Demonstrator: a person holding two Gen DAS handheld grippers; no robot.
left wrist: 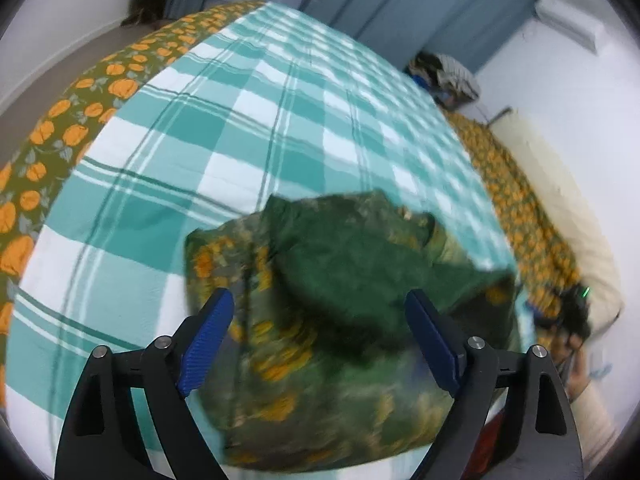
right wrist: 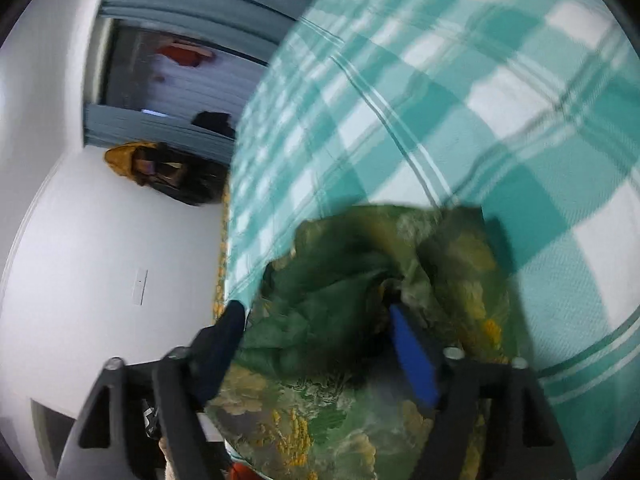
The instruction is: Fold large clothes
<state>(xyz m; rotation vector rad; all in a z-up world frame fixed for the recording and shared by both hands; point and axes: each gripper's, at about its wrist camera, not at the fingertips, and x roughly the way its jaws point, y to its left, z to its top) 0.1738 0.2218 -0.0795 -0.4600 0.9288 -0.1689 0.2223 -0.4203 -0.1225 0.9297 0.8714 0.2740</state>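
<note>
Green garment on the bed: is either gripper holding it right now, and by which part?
Neither. The left gripper and right gripper both stand open around the bunched green garment, pads not pressing it, on the checked sheet.

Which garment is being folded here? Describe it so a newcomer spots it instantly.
Start from the teal-and-white checked sheet covering the bed. On its near edge lies a crumpled green cloth with orange flowers, the only bundled, dark, unchecked piece there.

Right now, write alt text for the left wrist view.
A crumpled green garment with orange flowers lies on a teal checked sheet, between the open blue fingers of the left hand-held gripper. An orange floral cover edges the bed; the picture is blurred.
</note>
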